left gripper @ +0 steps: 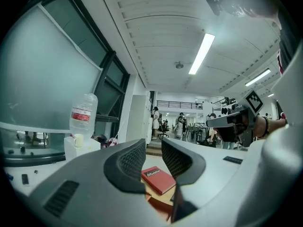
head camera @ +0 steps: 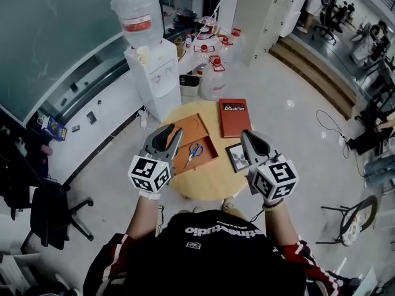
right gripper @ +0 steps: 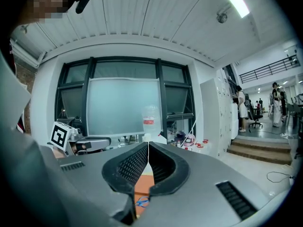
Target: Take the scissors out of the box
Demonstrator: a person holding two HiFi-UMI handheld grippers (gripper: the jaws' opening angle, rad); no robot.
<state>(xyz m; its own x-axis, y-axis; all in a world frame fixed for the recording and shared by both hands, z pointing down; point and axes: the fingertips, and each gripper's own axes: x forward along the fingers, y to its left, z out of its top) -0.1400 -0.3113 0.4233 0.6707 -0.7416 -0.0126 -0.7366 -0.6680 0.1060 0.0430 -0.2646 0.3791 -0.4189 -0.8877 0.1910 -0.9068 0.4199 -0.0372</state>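
Head view: the scissors (head camera: 194, 152), blue-handled, lie untouched inside the open box (head camera: 203, 125) on the round table (head camera: 210, 187). Both tools are held up over the table's near side, the left gripper (head camera: 174, 134) nearest the box and the right gripper (head camera: 250, 137) over a small picture frame (head camera: 237, 157). Left gripper view: jaws apart and empty, a red book (left gripper: 157, 179) showing through the gap; likely readied for the reach. Right gripper view: jaws closed tip to tip on nothing; probably idle, leaving the pick to the left.

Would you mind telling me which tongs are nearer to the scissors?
Left. The left tongs hover at the box's left side, just beside the scissors; the right tongs are farther off, over the small frame.
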